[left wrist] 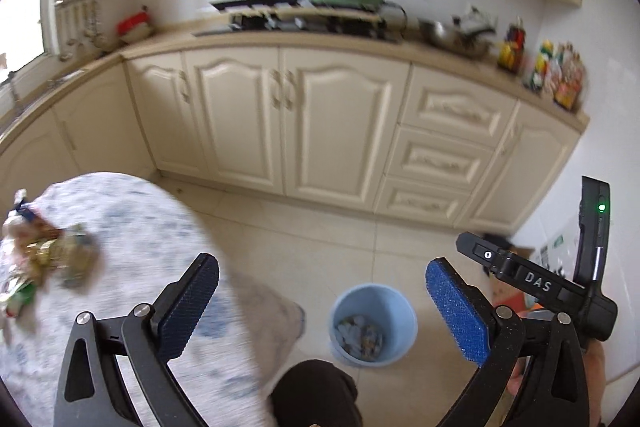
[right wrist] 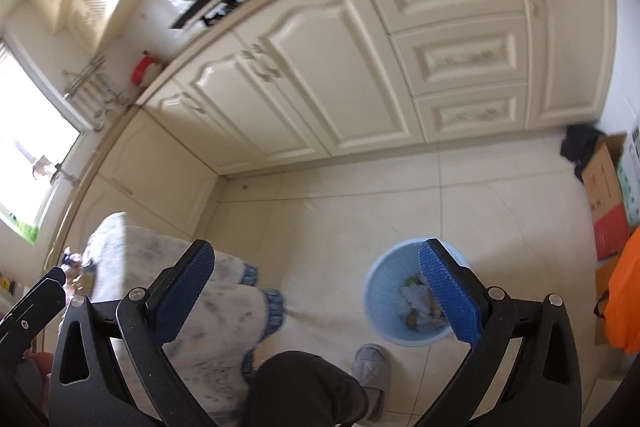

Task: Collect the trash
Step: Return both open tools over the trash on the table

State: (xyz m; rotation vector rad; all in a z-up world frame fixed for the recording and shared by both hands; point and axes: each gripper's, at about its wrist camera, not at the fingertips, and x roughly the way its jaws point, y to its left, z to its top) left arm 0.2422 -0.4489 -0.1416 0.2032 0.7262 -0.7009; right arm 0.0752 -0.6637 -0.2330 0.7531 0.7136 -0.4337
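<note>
A light blue trash bin (left wrist: 372, 323) stands on the tiled floor with crumpled wrappers inside; it also shows in the right wrist view (right wrist: 390, 301). A pile of wrappers and trash (left wrist: 44, 267) lies on the table's patterned cloth (left wrist: 132, 227) at the far left. My left gripper (left wrist: 320, 303) is open and empty, held above the table edge and the bin. My right gripper (right wrist: 316, 287) is open and empty above the floor, its right finger over the bin. The right gripper's body (left wrist: 560, 287) shows at the right of the left wrist view.
Cream kitchen cabinets (left wrist: 288, 119) run along the back with a stove and pots on the counter. Cardboard boxes (right wrist: 608, 203) and an orange bag (right wrist: 624, 303) stand at the right wall. The person's knee (right wrist: 304, 391) and slipper (right wrist: 372, 367) are below, next to the bin.
</note>
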